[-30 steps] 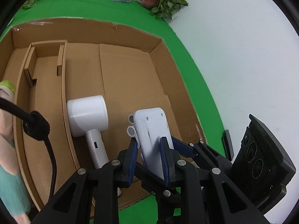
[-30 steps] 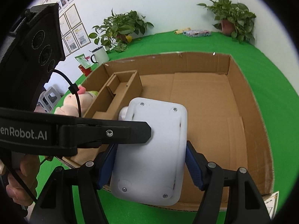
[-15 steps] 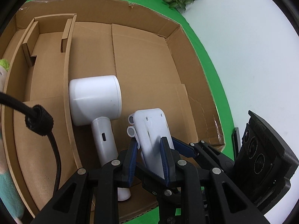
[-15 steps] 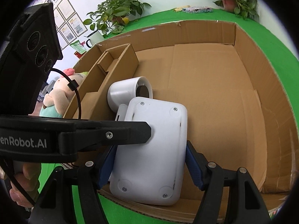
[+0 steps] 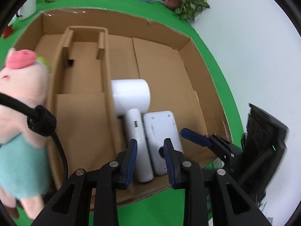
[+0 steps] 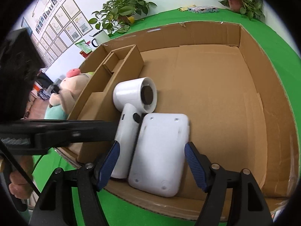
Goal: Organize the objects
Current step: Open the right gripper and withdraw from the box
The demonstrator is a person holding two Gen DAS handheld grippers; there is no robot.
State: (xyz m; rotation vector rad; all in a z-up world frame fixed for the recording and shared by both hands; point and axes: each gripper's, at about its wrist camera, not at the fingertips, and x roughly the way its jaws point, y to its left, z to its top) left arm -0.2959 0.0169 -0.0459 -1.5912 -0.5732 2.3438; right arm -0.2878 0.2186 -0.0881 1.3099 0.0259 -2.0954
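a: two white things lie side by side on the cardboard box [image 6: 250, 79] floor: the hair dryer [image 6: 131, 111] and the flat white device [image 6: 160, 154], touching.

b: the grippers?

a: left gripper [image 5: 150, 160] is opening, nothing pinched. right gripper [image 6: 152, 165] stands spread around the device, pads clear. a plush pig [image 5: 20, 98] sits outside the box.

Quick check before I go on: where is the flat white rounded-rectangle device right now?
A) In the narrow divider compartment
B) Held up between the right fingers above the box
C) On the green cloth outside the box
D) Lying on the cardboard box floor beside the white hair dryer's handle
D: the flat white rounded-rectangle device lies on the floor of the brown cardboard box, alongside the handle of the white hair dryer.
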